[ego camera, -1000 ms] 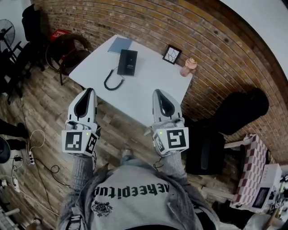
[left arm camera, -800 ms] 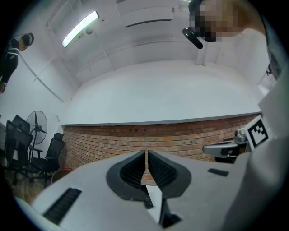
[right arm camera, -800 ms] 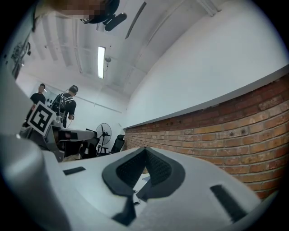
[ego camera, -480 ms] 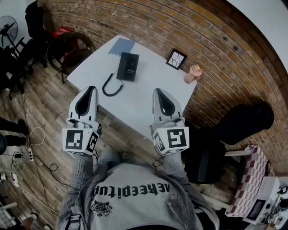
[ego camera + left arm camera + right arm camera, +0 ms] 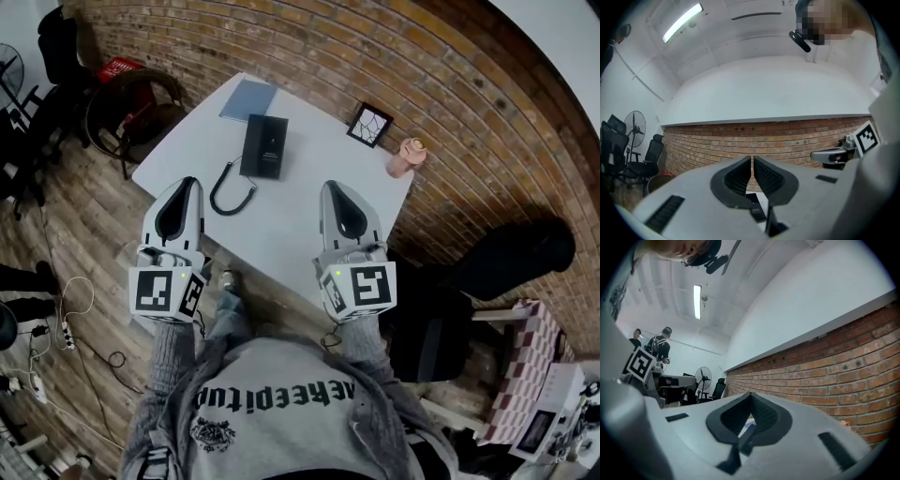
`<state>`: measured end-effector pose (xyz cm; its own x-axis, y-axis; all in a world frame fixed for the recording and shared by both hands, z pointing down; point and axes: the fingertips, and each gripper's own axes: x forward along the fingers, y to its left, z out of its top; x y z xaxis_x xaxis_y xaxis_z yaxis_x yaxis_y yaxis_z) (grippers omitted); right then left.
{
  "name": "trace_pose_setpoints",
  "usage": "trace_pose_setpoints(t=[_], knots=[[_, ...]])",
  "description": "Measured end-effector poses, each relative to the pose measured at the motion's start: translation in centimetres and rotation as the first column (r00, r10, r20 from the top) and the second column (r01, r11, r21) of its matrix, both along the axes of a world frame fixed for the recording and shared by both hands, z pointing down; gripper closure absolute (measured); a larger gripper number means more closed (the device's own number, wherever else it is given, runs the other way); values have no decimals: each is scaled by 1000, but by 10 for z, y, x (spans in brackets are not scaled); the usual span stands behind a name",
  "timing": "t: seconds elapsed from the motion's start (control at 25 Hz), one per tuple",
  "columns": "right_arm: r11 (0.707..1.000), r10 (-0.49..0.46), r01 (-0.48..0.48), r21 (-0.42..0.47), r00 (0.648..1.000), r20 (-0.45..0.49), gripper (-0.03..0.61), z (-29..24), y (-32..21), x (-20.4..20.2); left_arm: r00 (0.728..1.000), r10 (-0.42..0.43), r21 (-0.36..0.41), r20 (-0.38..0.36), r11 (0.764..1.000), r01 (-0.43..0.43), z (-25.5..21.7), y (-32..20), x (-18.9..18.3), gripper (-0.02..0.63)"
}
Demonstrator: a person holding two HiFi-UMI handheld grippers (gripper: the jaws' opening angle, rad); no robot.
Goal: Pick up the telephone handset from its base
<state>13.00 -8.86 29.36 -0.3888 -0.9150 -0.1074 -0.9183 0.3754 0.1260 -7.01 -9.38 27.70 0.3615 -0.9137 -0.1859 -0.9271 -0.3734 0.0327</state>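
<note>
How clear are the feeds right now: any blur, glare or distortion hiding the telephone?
Head view: evenly lit and sharp, telephone plain on the white table, though the wide lens bows the brick wall. Left gripper view: bright ceiling lamp, no washout; the left gripper itself fills the bottom, hiding most of the telephone. Right gripper view: heavy curving, same blockage.

Table (image 5: 281, 225) set with its far edges toward the brick wall (image 5: 281, 47). On it: telephone (image 5: 264, 146) left of centre, its cord (image 5: 228, 187) trailing toward the near left edge; notebook (image 5: 247, 99) behind the telephone; picture frame (image 5: 368, 125) to the right; cup (image 5: 405, 157) at the right corner. Chair (image 5: 122, 103) left of the table.
</note>
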Motion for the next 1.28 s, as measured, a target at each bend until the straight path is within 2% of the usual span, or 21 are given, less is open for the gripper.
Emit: trace_pose_setpoints(t=[0.52,0.88,1.04,1.12,1.28], knots=[[998,66,-66,-3,998,-3,575,-5,-112,-27,997,76,-13,4,997,-76,-1,-124,-23,594],[992,122,-123,-38,992,-6,575,6,-164,-40,988,151,-57,-1,987,-151,13,-187,-29,594],[987,146,-146,-61,989,-9,575,15,-183,-45,975,220,-79,-27,972,-222,35,-213,-28,594],[984,158,-159,-75,987,-10,575,21,-190,-47,967,251,-119,-43,960,-254,51,-226,-26,594],[977,181,-181,-110,983,-15,575,35,-204,-49,945,325,-226,-49,918,-327,86,-247,-14,592]])
